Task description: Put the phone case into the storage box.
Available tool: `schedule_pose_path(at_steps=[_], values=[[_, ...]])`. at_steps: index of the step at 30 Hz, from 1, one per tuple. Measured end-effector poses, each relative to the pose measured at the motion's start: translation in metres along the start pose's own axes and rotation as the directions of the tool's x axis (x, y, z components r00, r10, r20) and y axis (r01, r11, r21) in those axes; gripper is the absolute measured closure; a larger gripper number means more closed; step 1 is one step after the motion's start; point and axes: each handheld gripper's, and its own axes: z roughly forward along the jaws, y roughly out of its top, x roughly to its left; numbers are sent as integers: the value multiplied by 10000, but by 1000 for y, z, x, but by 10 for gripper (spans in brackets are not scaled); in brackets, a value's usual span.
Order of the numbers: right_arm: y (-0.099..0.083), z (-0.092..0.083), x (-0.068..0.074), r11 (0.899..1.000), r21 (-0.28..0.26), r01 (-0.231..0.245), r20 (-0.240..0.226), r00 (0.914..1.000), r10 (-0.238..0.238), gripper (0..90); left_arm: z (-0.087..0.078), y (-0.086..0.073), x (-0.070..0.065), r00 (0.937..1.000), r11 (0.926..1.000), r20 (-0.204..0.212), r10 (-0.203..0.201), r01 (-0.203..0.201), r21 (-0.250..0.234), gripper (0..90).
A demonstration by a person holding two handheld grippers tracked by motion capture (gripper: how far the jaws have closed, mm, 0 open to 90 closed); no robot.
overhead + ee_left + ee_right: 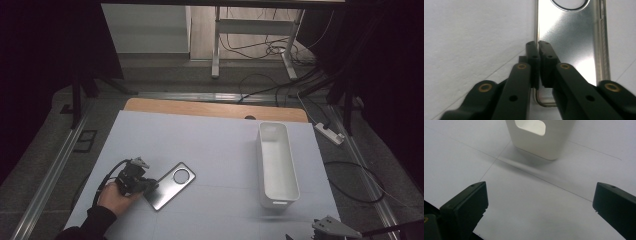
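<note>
A shiny silver phone case (170, 185) with a round camera hole lies flat on the white table sheet, at the front left. A hand holds my left gripper (149, 188) at the case's near end. In the left gripper view the left gripper (538, 46) has its two black jaws pressed together on the long side rim of the phone case (571, 45). My right gripper (330, 227) rests at the front right corner. In the right gripper view the right gripper (540, 195) stands wide open with only bare sheet between its jaws.
A long white plastic bin (263, 165) stands on the right half of the table, and its handle end (549, 147) faces the right gripper. The table's wooden far edge (215, 109) borders a floor with cables and a power strip (330, 133).
</note>
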Motion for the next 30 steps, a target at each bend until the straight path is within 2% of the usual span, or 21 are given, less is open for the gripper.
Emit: schedule_pose_path(at_steps=[1,5,9,13,17,19,22,24,27,30], values=[[0,0,0,10000,4,-8,-8,10000,8,0,0,0,-2,9998,9999,-142,123,-123,-8,887],[0,0,0,10000,-4,-10,-1,10000,10,0,0,-1,-2,9996,9997,-181,228,-229,-55,890],[0,0,0,10000,-32,-19,0,10000,19,0,0,-2,-1,9998,9998,-97,147,-148,-163,892],[0,-1,0,10000,-77,-12,-16,10000,12,0,-1,-2,-3,9996,9995,-244,153,-160,-257,893],[0,-2,0,9999,-168,-8,-25,10000,7,0,-7,-2,-8,9993,9969,-333,185,-210,-764,894],[0,-2,0,9998,-190,-15,-28,10000,15,0,-11,-3,-10,9992,9937,-345,184,-221,-1103,893],[0,-2,0,9997,-223,-20,-70,10000,19,0,-21,-6,-17,9994,9837,-345,58,-119,-1792,893],[0,-3,-1,9997,-245,-36,-96,9999,34,0,-25,-7,-21,9997,9776,-206,89,-130,-2102,893],[0,-3,-1,9995,-292,-85,-161,9998,81,0,-31,-10,-28,9995,9701,-280,161,-224,-2416,892],[0,-4,-2,9991,-396,-181,-282,9995,170,0,-37,-11,-35,9992,9577,-383,148,-252,-2866,892]])
